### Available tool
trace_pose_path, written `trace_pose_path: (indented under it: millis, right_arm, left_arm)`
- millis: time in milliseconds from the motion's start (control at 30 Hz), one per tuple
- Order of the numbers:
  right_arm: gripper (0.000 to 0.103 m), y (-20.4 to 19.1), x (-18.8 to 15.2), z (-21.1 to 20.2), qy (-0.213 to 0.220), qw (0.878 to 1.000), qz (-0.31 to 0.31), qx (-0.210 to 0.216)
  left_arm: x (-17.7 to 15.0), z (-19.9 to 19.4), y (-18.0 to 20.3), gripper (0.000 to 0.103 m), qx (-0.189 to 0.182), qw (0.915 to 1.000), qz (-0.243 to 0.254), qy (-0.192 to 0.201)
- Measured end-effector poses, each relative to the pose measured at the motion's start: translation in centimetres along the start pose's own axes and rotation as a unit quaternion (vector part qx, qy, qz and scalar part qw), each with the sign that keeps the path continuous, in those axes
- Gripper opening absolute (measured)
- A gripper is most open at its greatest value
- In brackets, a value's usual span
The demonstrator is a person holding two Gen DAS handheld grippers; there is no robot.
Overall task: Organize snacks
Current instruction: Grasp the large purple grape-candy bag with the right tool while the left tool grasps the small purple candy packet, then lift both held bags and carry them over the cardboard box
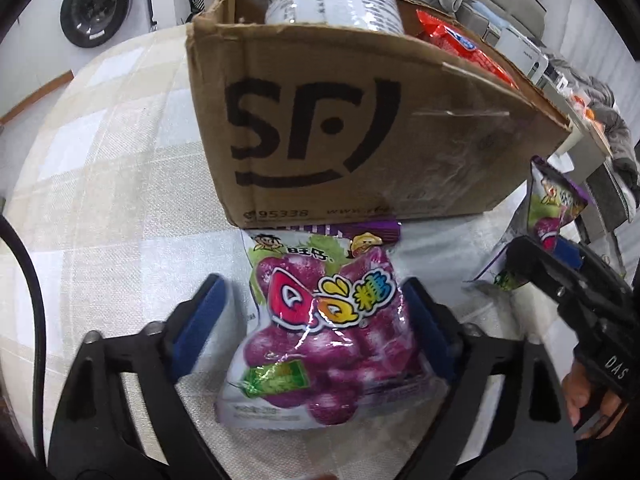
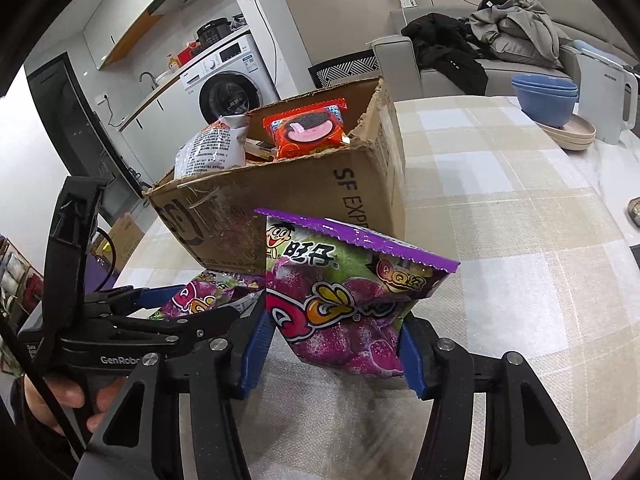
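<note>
Two purple grape-candy bags are in play. One bag [image 1: 320, 320] lies flat on the checked tablecloth against the cardboard box [image 1: 320, 128]. My left gripper [image 1: 314, 316] straddles it, open: the right pad sits at the bag's edge and the left pad stands clear. My right gripper [image 2: 334, 332] is shut on the other bag [image 2: 344, 292], which it holds crumpled above the table, in front of the box [image 2: 304, 184]. That held bag [image 1: 552, 208] also shows at the right of the left wrist view. The box holds a red cookie packet [image 2: 306, 130] and a white snack bag [image 2: 212, 148].
Blue bowls [image 2: 546, 96] on beige plates [image 2: 568, 132] and a white kettle [image 2: 604, 92] stand at the table's far right. A sofa with piled clothes [image 2: 512, 28] lies behind, with a washing machine [image 2: 228, 92] at the back left. A hand [image 2: 60, 396] grips the left tool.
</note>
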State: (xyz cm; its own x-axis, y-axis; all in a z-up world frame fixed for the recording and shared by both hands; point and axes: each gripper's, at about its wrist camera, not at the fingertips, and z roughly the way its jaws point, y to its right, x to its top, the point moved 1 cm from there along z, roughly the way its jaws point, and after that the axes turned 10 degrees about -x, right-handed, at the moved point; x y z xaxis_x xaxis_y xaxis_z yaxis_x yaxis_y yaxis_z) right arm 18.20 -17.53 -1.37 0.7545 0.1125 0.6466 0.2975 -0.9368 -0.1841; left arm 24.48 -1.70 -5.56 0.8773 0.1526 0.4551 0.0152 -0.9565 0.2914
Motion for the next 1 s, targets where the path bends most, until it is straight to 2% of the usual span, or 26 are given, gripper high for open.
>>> trace_pose_path:
  millis: [33, 100, 267, 633, 767, 1000]
  right_arm:
    - [0.057, 0.0, 0.0, 0.0, 0.0, 1.0, 0.001, 0.0]
    - [0.057, 0.0, 0.0, -0.1, 0.001, 1.0, 0.002, 0.0]
    - [0.057, 0.2, -0.1, -0.2, 0.002, 1.0, 0.002, 0.0]
    - [0.057, -0.1, 0.0, -0.7, 0.008, 1.0, 0.0, 0.0]
    - [0.057, -0.3, -0.1, -1.1, 0.011, 1.0, -0.004, 0.001]
    - [0.057, -0.7, -0.1, -2.0, 0.025, 1.0, -0.013, 0.006]
  left_arm:
    - [0.0, 0.0, 0.2, 0.077, 0.001, 1.0, 0.006, 0.0]
    - [0.0, -0.1, 0.5, 0.065, -0.002, 0.9999, 0.011, 0.004]
    - [-0.9, -0.7, 0.3, 0.054, -0.012, 0.9998, 0.008, 0.012]
    - [-3.5, -2.1, -0.7, 0.05, -0.025, 0.9995, -0.001, 0.022]
    - [-2.8, -2.1, -0.7, 0.048, -0.033, 0.9991, -0.005, 0.027]
    - [-3.8, -3.6, -1.8, 0.045, -0.044, 0.998, -0.01, 0.043]
